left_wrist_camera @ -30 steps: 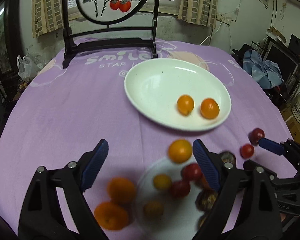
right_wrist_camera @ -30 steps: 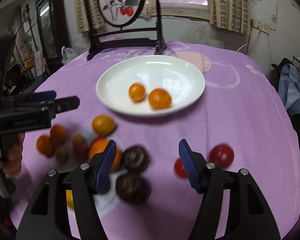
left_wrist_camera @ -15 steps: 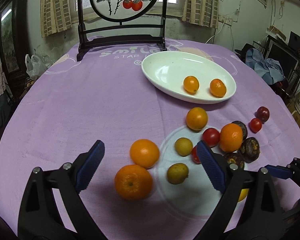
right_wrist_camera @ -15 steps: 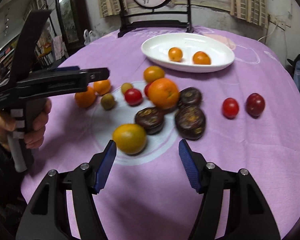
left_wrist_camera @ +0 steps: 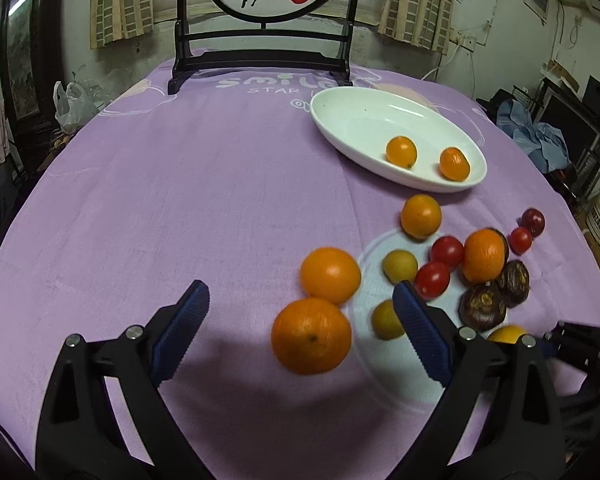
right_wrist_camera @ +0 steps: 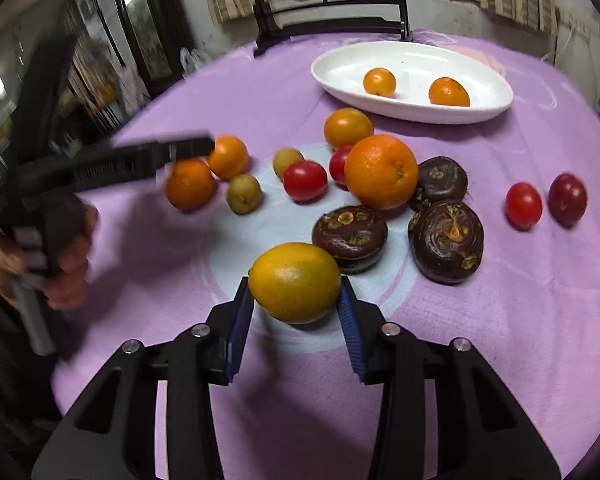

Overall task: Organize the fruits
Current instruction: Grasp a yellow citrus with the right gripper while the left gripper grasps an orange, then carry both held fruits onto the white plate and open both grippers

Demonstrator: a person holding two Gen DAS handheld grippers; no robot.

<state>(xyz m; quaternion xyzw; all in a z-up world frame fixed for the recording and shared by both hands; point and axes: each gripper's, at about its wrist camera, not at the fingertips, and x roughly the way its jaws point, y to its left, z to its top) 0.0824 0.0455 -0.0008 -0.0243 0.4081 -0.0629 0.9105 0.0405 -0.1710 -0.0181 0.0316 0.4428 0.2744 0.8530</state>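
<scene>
A white oval plate [left_wrist_camera: 360, 120] holds two small oranges [left_wrist_camera: 401, 152] at the far right; it also shows in the right wrist view [right_wrist_camera: 412, 60]. Loose fruit lies in front of it. My left gripper [left_wrist_camera: 300, 320] is open, with a large orange [left_wrist_camera: 311, 335] between its fingers and another orange [left_wrist_camera: 330, 275] just beyond. My right gripper [right_wrist_camera: 296, 304] has its pads against both sides of a yellow-orange citrus fruit [right_wrist_camera: 295, 282] resting on the cloth. Dark brown round fruits [right_wrist_camera: 350, 236], red tomatoes [right_wrist_camera: 305, 181] and a big orange [right_wrist_camera: 381, 172] lie beyond it.
A purple cloth [left_wrist_camera: 180, 200] covers the round table. A black-framed round screen with painted persimmons [left_wrist_camera: 260, 60] stands at the far edge. Two red fruits [right_wrist_camera: 523, 205] lie apart at the right. Small yellow-green fruits [right_wrist_camera: 244, 194] sit mid-cluster.
Both grippers have drawn back and down toward the near fruit. My right gripper has narrowed from wide open onto the yellow-orange citrus. My left gripper has come up around the large orange.
</scene>
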